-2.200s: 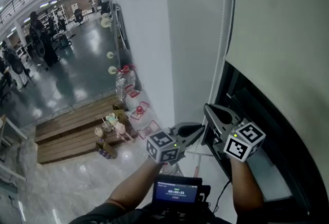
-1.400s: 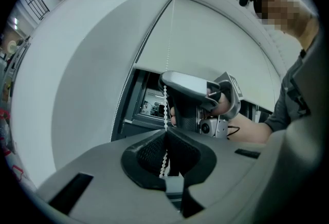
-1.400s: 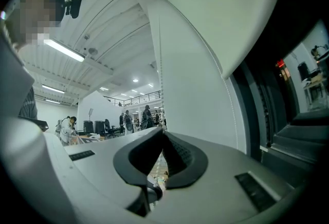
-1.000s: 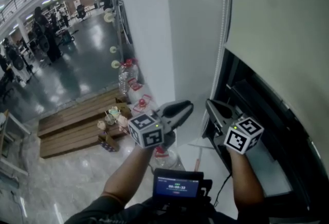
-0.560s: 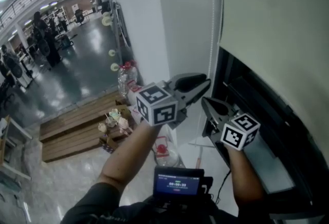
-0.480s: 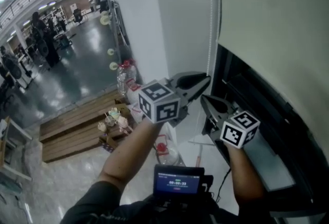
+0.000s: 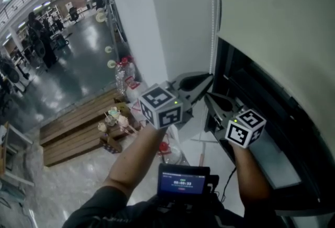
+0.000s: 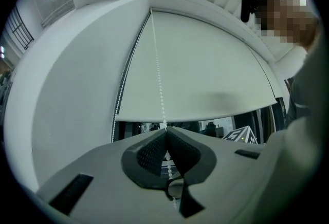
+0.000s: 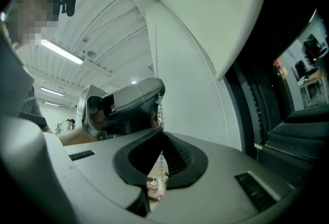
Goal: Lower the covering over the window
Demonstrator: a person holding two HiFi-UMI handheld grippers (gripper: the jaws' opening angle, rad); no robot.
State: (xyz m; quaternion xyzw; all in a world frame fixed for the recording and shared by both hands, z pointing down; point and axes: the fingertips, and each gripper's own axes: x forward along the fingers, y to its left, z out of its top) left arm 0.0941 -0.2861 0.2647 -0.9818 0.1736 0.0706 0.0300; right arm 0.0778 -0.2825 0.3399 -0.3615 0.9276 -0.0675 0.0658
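Note:
A cream roller blind (image 7: 277, 12) hangs partway down over a dark window (image 7: 261, 101). Its white bead chain (image 7: 212, 23) drops along the left side of the window frame. My left gripper (image 7: 208, 79) is shut on the bead chain (image 8: 159, 89), which runs in between its pads. Just below it, my right gripper (image 7: 207, 97) is shut on the same bead chain (image 9: 159, 111). In the right gripper view the left gripper (image 9: 158, 95) sits directly above the right gripper (image 9: 161, 134). The blind's lower edge (image 8: 205, 114) shows over the left gripper (image 8: 165, 130).
A white wall pillar (image 7: 172, 23) stands left of the window. Far below on the floor lie a wooden pallet (image 7: 73, 135), water bottles (image 7: 121, 78) and small items. People stand in the distant hall (image 7: 39, 33). A small screen (image 7: 183, 182) sits at my chest.
My left gripper has risen and moved right, from low beside the right gripper to the chain just above it. The right gripper has stayed put.

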